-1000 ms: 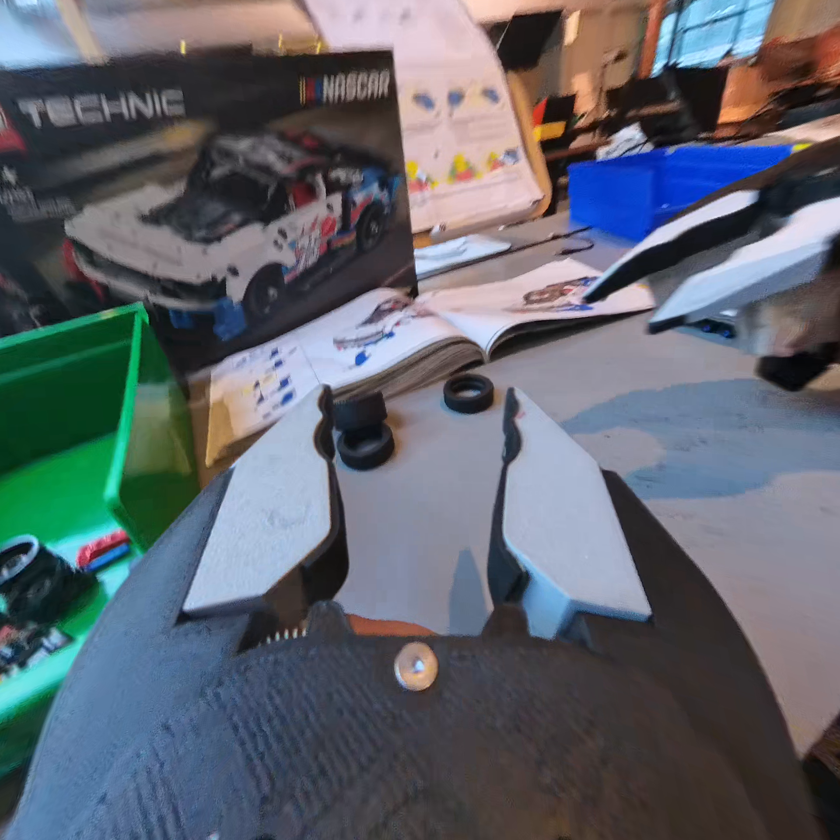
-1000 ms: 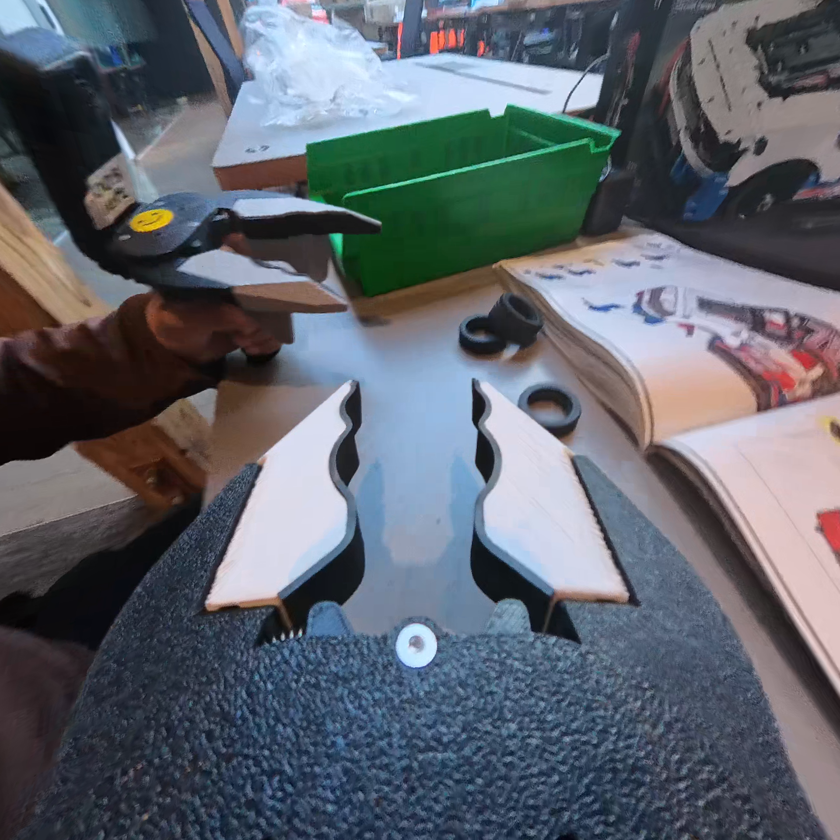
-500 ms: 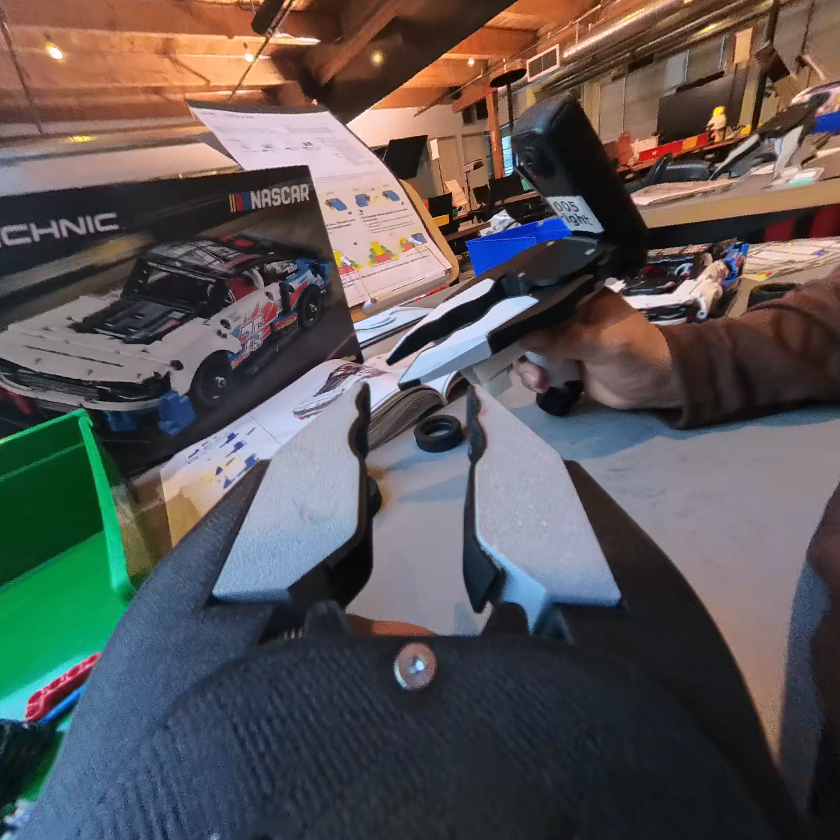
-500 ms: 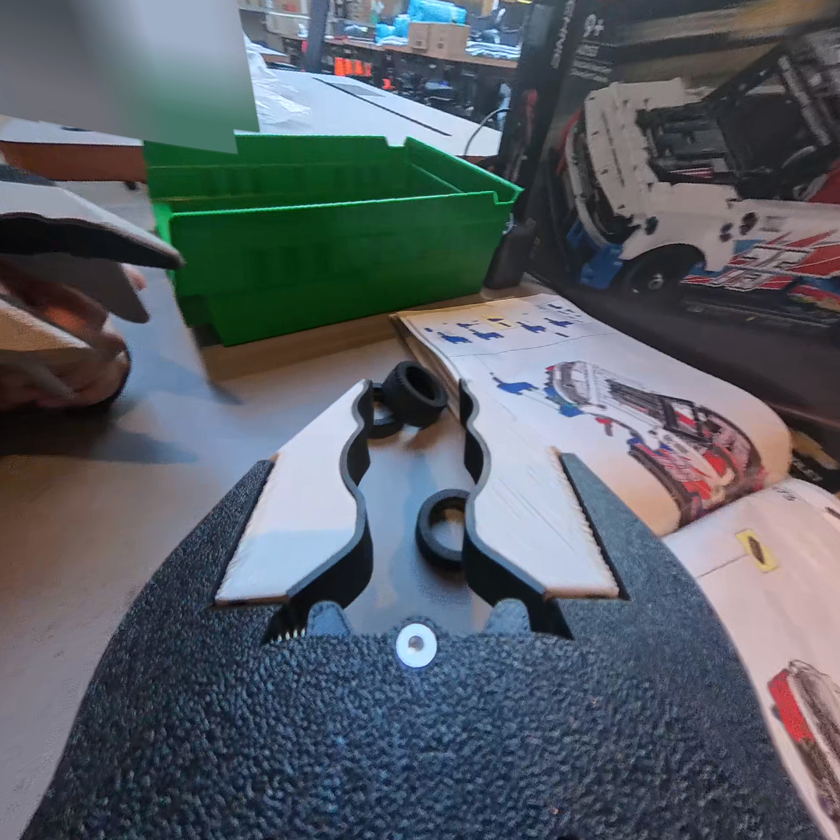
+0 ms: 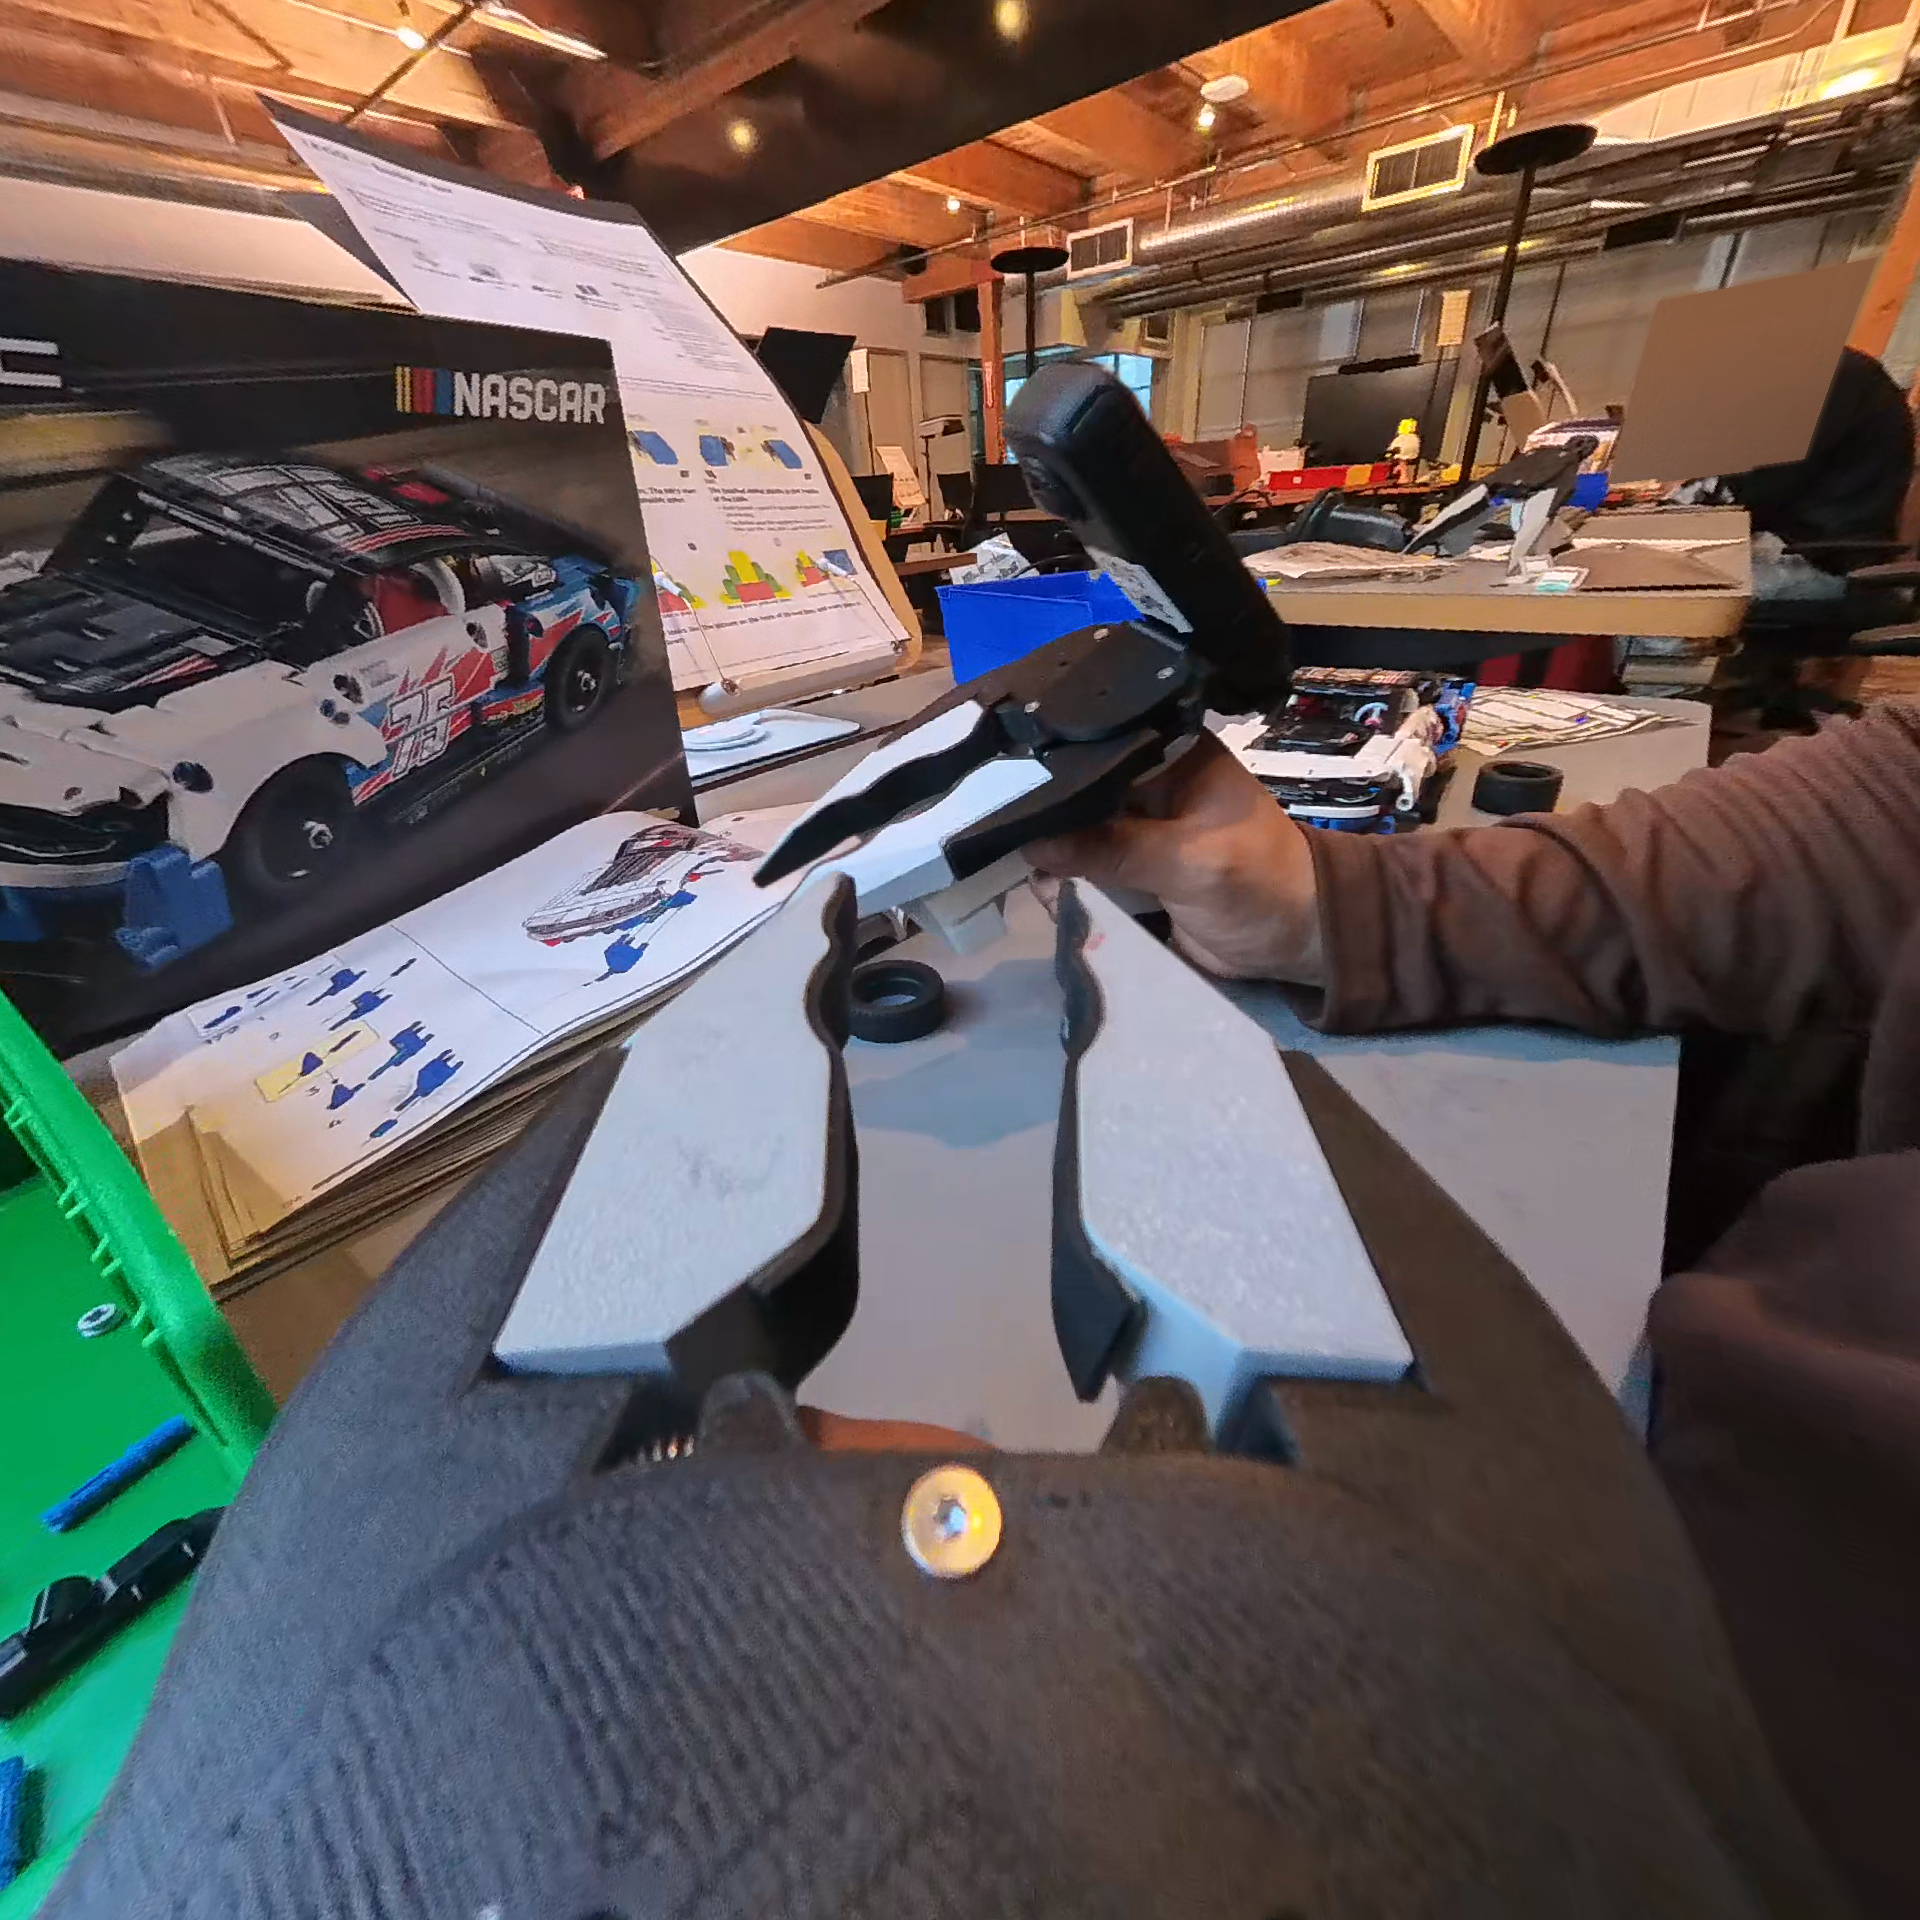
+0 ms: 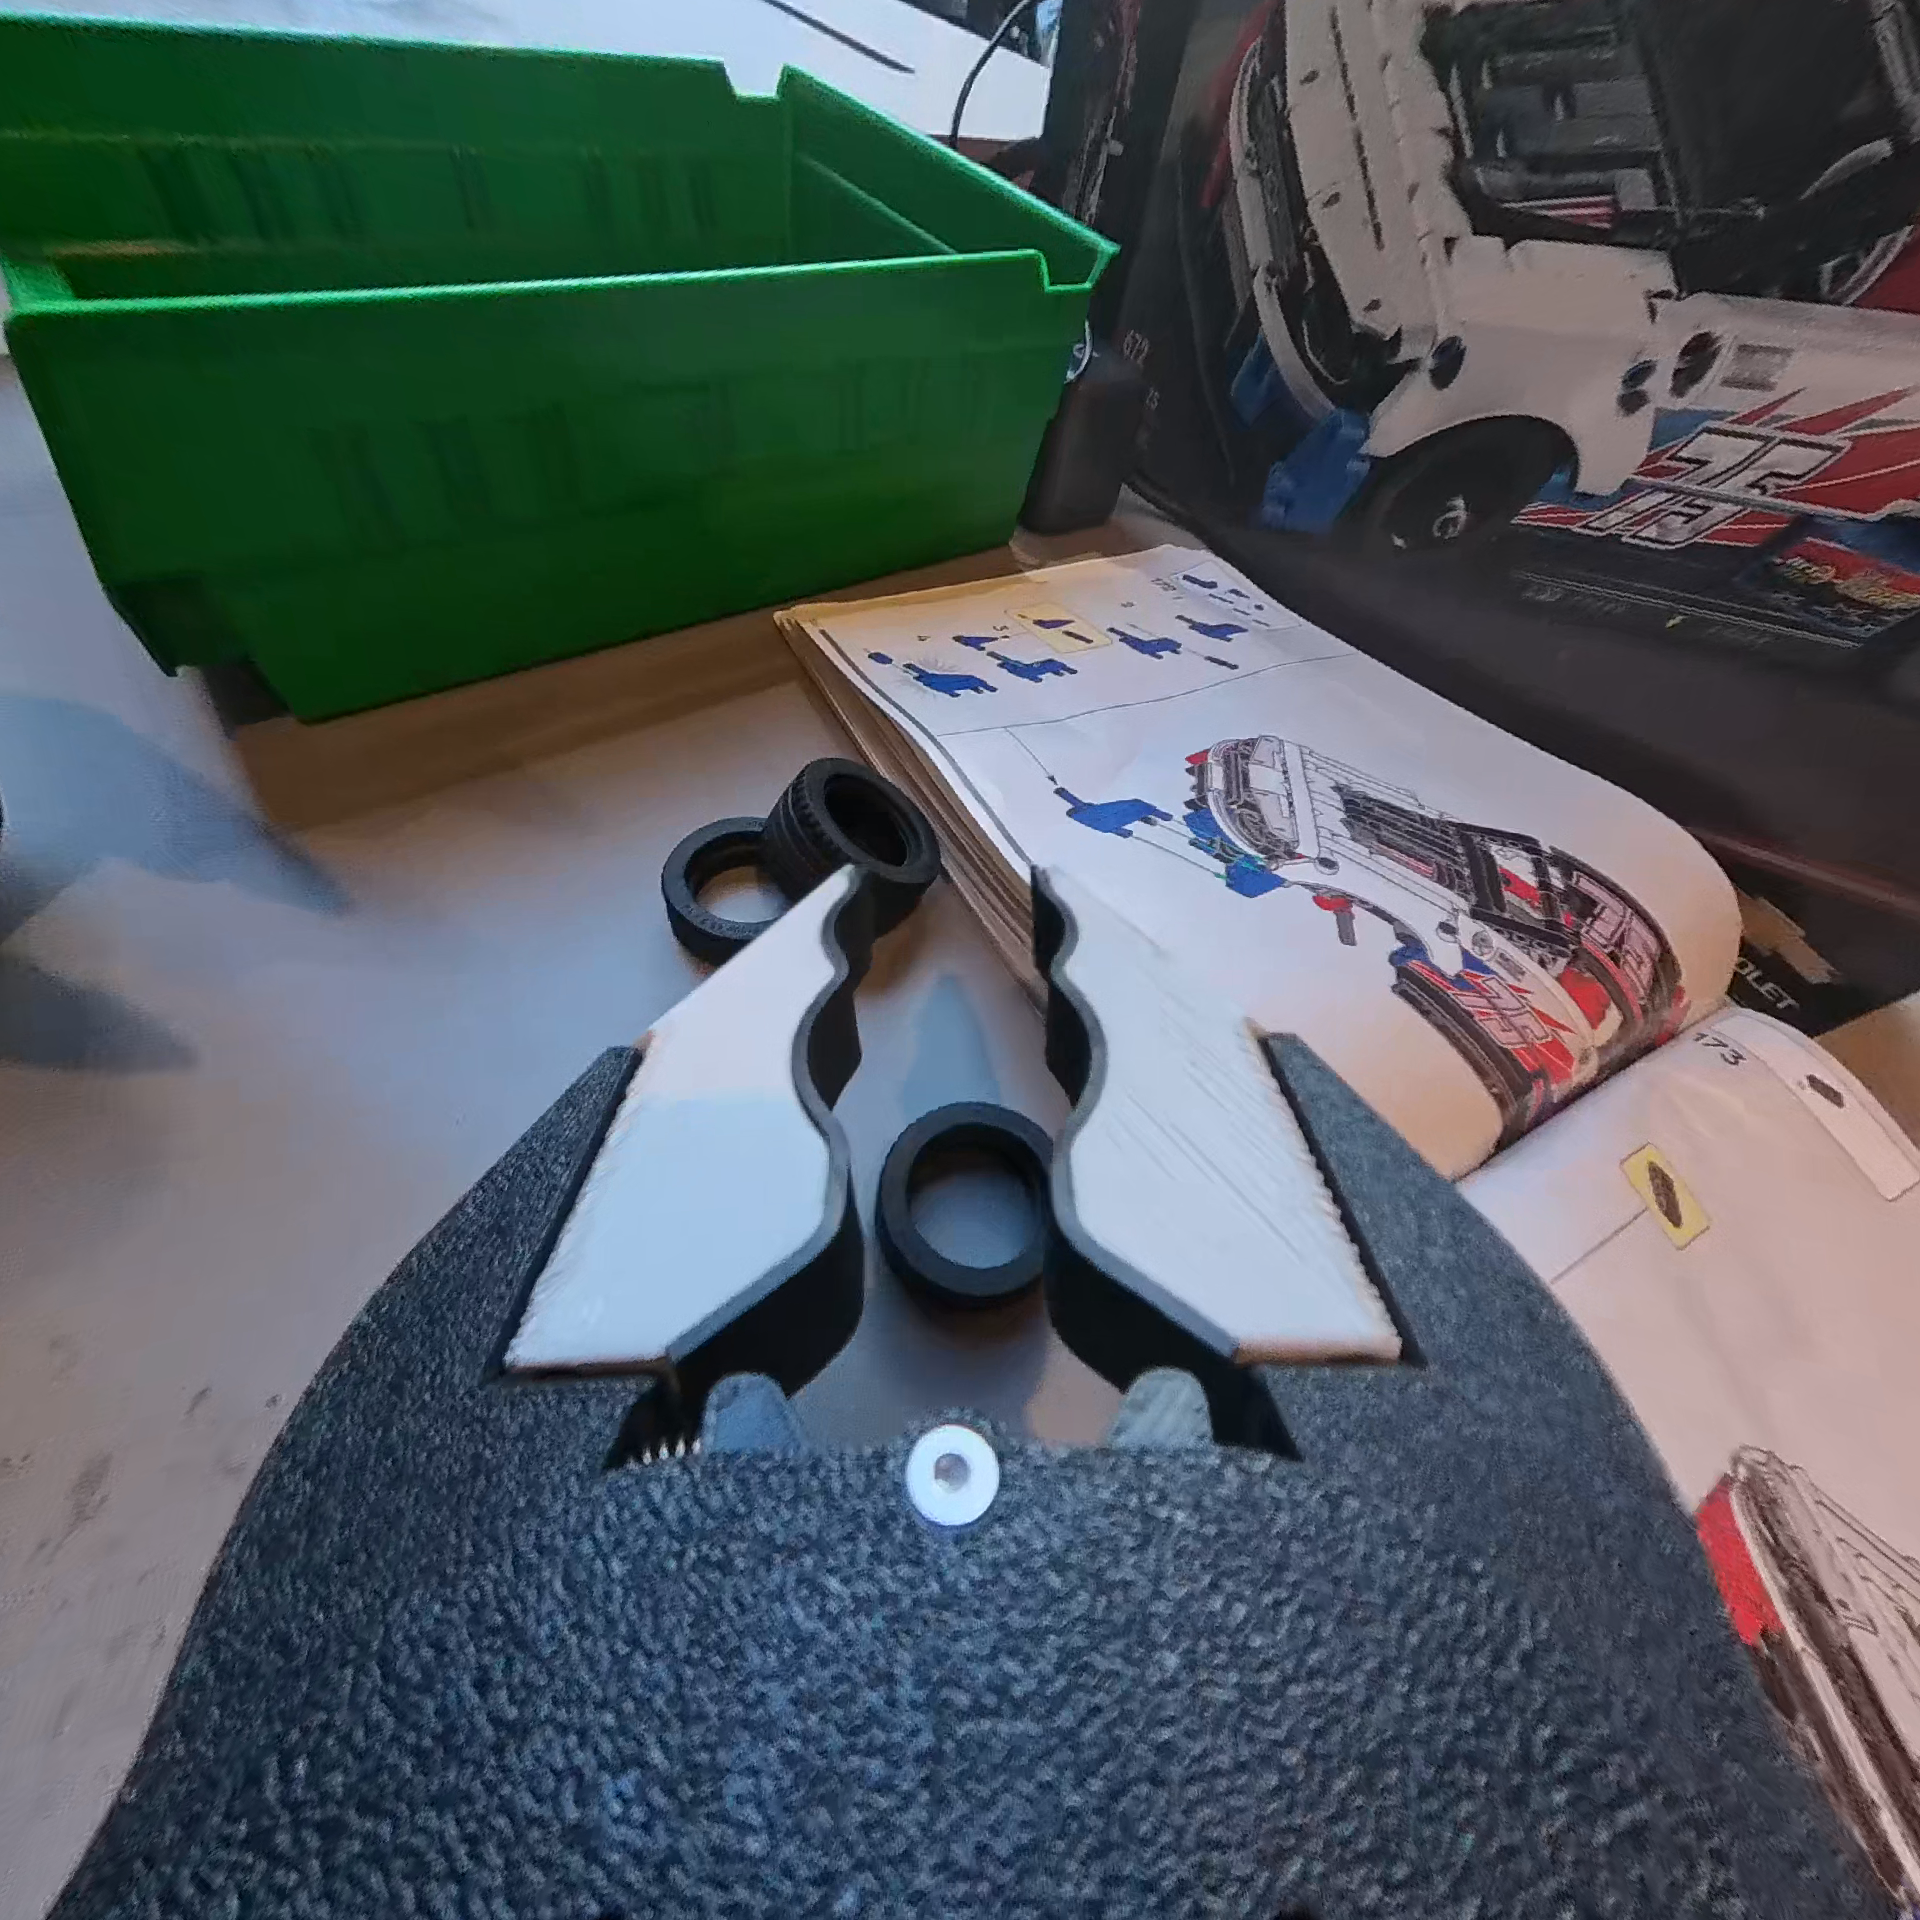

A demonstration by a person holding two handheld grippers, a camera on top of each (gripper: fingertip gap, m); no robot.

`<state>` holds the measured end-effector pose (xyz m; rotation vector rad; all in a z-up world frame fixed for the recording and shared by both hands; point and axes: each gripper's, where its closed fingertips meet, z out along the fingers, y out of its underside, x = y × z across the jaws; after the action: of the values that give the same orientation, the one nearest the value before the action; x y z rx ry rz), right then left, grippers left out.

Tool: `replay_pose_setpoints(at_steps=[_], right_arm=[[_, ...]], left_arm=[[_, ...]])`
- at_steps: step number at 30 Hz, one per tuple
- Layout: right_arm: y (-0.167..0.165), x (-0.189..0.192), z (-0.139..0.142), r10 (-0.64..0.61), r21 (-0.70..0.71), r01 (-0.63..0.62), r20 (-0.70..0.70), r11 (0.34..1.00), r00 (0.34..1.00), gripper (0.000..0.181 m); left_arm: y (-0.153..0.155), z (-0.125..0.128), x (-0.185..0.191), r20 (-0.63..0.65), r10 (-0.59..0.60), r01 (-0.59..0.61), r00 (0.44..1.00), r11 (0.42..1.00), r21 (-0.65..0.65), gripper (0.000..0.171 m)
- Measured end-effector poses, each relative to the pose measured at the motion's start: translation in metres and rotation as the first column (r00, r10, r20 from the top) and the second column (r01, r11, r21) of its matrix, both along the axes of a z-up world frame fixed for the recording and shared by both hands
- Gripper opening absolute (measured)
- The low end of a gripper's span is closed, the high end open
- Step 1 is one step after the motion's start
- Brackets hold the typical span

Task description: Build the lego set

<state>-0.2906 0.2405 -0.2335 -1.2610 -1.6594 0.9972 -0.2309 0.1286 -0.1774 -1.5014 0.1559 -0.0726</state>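
Lego tire (image 6: 964, 1216) lying flat on grey table (image 6: 260, 1143), sitting between right gripper (image 6: 945, 894) fingers, jaws parted, nothing gripped. Two more tires (image 6: 790, 862) resting beyond the fingertips beside open instruction booklet (image 6: 1351, 831). Left gripper (image 5: 951, 914) hovering, jaws apart, holding nothing. Green bin (image 6: 520, 416) standing behind.

Grey table (image 6: 260, 1143) — tyres (image 6: 961, 1210), booklet (image 6: 1299, 831), green bin (image 6: 520, 468)
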Motion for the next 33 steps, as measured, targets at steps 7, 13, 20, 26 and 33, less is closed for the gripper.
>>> replay_pose_setpoints(at_steps=[7, 13, 20, 26, 33], right_arm=[[-0.032, -0.008, -0.009, 0.16, -0.106, -0.15, 0.093, 0.983, 0.983, 0.034], [-0.045, -0.033, -0.026, 0.171, -0.075, -0.157, 0.251, 0.985, 0.953, 0.035], [-0.073, -0.023, -0.036, 0.306, -0.157, -0.268, 0.331, 0.951, 0.893, 0.016], [-0.065, -0.019, -0.02, 0.265, -0.054, -0.26, 0.153, 0.964, 0.952, 0.033], [-0.052, -0.026, 0.005, 0.126, 0.002, -0.126, -0.026, 0.992, 0.992, 0.031]], left_arm=[[0.0, -0.001, 0.008, -0.047, -0.024, 0.024, 0.999, 1.0, -0.001, 0.036], [0.0, 0.001, -0.002, -0.041, 0.043, -0.043, 0.998, 0.999, 0.017, 0.035], [-0.013, 0.003, -0.007, -0.04, 0.073, -0.071, 0.997, 0.997, 0.03, 0.035], [-0.063, 0.007, -0.026, -0.101, 0.08, -0.073, 0.992, 0.995, 0.071, 0.033], [-0.107, 0.016, -0.079, -0.013, 0.176, -0.173, 0.984, 0.977, 0.127, 0.033]])
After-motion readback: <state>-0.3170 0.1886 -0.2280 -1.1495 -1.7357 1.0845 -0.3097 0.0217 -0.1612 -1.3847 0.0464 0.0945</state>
